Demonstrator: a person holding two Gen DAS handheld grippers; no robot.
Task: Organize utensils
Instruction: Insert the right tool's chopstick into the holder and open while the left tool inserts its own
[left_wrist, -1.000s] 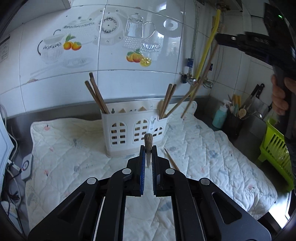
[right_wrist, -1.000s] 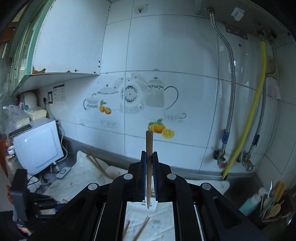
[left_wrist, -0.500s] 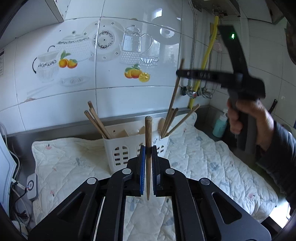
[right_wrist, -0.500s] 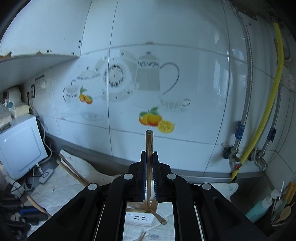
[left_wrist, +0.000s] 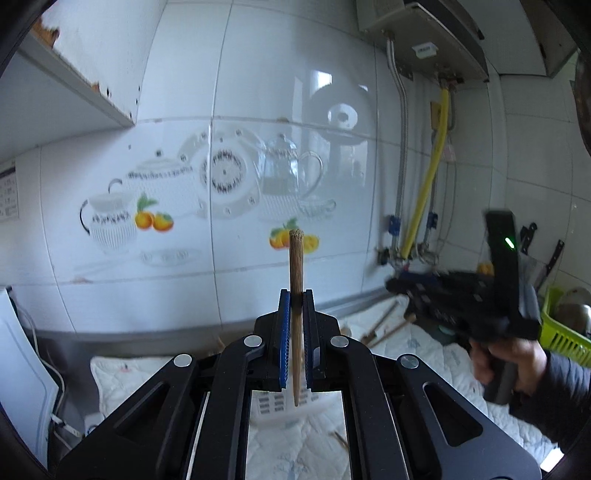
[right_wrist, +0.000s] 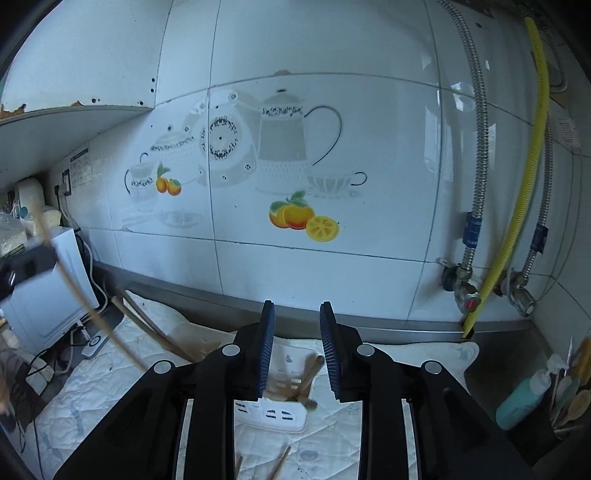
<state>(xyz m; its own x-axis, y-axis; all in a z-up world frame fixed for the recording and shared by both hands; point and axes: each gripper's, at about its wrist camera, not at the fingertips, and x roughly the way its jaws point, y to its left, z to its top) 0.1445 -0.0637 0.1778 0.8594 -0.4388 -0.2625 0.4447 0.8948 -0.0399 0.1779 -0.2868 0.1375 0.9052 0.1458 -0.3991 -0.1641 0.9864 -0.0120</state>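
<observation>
Left tool (left_wrist: 295, 295) gripping chopstick (left_wrist: 296, 280), right tool (right_wrist: 297, 314) parted

Motion-blurred: right gripper (left_wrist: 397, 286) and the hand (left_wrist: 506, 360) holding it. White utensil holder (left_wrist: 275, 404) mostly hidden behind the left gripper (left_wrist: 295, 306). Holder contents (right_wrist: 306, 376) indistinct between the gripper fingers. Chopstick (right_wrist: 282, 461) cut off at the bottom edge.

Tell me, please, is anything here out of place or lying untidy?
Yes. Two loose chopsticks lie flat on the quilted mat in front of the white holder, not standing inside it. The left claw grips one more chopstick upright, not yet stored.
</observation>
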